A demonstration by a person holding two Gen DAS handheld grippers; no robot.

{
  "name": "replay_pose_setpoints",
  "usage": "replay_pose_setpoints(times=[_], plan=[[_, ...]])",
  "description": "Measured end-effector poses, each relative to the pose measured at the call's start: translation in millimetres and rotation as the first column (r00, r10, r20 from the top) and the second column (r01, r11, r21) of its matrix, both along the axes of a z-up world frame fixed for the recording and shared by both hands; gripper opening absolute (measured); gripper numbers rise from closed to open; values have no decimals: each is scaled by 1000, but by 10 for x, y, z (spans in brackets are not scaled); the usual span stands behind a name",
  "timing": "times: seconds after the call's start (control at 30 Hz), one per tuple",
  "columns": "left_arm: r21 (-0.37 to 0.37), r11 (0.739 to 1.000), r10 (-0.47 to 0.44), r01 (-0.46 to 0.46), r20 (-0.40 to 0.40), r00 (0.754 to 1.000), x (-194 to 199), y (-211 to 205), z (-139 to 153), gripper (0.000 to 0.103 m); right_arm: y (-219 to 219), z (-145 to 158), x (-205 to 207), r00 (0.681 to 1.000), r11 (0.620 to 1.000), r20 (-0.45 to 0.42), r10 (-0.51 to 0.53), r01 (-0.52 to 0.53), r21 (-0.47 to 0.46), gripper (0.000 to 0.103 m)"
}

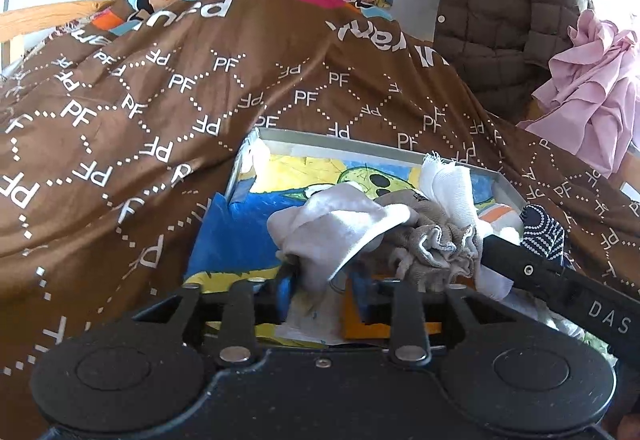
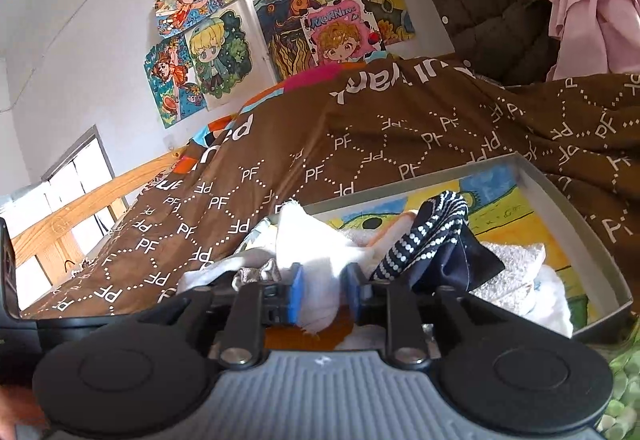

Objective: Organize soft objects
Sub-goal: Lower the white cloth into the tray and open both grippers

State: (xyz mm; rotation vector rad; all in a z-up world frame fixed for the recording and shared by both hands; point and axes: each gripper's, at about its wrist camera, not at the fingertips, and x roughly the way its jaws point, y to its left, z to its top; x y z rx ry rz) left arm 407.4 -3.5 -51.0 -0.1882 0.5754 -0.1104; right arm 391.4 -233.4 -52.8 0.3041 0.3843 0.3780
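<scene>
Left gripper (image 1: pixel 320 286), seen from the left wrist, pinches a pale grey-white sock (image 1: pixel 336 224) between its blue pads, over the shallow grey cardboard tray (image 1: pixel 340 145) on the brown "PF"-printed quilt (image 1: pixel 160 100). From the right wrist, the right gripper (image 2: pixel 322 294) clamps a white cloth sock (image 2: pixel 316 252) above that tray (image 2: pixel 576 216), beside a navy dotted sock (image 2: pixel 432 240).

A brown bedcover (image 1: pixel 200 112) printed with white letters and dotted diamonds fills most of the scene, with a wooden bed rail (image 2: pixel 80 208) at its far left edge. On the white wall beyond hang bright cartoon drawings (image 2: pixel 224 52). At the far right a brown quilted jacket (image 1: pixel 496 0) stands beside a crumpled pink garment (image 1: pixel 592 88).
</scene>
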Motion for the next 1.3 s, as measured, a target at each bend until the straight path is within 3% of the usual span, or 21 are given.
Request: replay_pose_setpoints(times=[0.13, 0.43, 0.97, 1.3], plan=[[15, 1000, 3, -3, 8, 1000, -42, 12, 23, 55, 4, 22, 1, 1000, 1000, 0, -6, 6, -25, 38], [16, 999, 30, -31, 27, 999, -157, 88, 49, 75, 55, 80, -63, 1000, 997, 12, 0, 1, -80, 62], [55, 996, 68, -74, 108, 992, -450, 134, 287, 92, -2, 328, -281, 999, 989, 28, -41, 44, -141, 86], [60, 990, 119, -131, 169, 978, -870, 118, 599, 102, -148, 642, -711, 996, 986, 50, -80, 86, -140, 97]])
